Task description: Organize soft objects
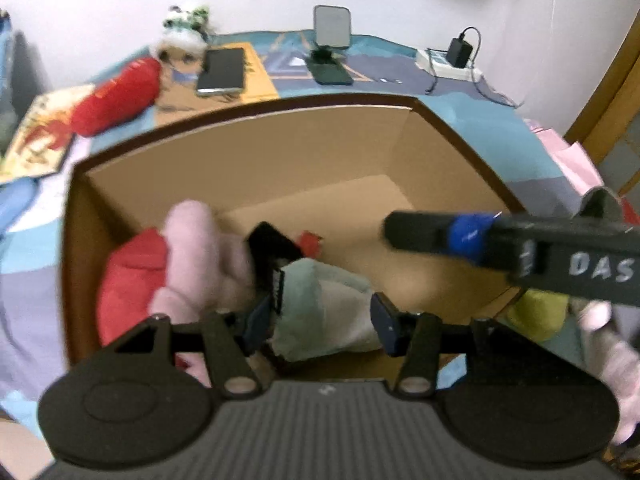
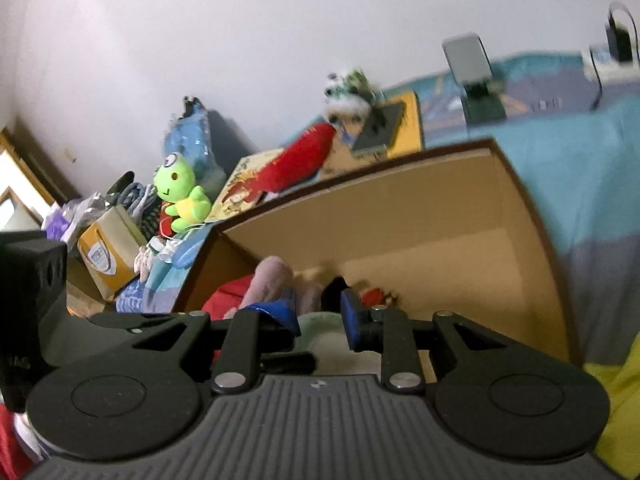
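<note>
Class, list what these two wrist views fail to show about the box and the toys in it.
- Left wrist view: the grey-green soft toy is partly hidden by the left gripper.
- Left wrist view: the cardboard box near wall is hidden by the gripper body.
- Right wrist view: the box floor is mostly hidden by the right gripper; motion blur.

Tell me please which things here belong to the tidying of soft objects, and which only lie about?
Job: cardboard box; pale green plush; pink plush; red plush; green frog toy.
Lying about: phone; power strip; picture book.
</note>
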A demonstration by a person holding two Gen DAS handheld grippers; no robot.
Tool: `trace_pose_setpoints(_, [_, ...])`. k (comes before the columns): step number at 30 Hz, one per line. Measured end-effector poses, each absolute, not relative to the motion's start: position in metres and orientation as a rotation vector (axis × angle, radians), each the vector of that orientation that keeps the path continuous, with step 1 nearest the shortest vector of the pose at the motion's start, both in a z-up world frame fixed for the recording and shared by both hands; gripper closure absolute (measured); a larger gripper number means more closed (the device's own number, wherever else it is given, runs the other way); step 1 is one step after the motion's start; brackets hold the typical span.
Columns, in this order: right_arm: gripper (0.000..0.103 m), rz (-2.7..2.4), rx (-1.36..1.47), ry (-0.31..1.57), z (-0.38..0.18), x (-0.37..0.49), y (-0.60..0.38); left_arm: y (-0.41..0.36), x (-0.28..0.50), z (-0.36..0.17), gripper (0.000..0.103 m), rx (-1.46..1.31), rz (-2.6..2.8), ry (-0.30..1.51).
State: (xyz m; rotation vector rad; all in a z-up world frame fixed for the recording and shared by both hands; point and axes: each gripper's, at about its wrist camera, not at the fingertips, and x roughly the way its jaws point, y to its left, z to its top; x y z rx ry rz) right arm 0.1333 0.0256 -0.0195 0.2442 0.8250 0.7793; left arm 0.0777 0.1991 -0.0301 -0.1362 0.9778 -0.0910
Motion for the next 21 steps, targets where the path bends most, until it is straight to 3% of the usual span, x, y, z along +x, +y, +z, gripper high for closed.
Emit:
trace_pose_setpoints(12, [0.096,0.752,0.187,0.668,0.005,0.104,-0.043,0.172,0.046,0.036,0.049,-0.005,0.033,0.836])
trace_pose_setpoints(21, [0.096,0.632,0.259,0.690,-0.009,0.101,-0.135,0.080,0.049,0.028,0.049,0.024,-0.130,0.850])
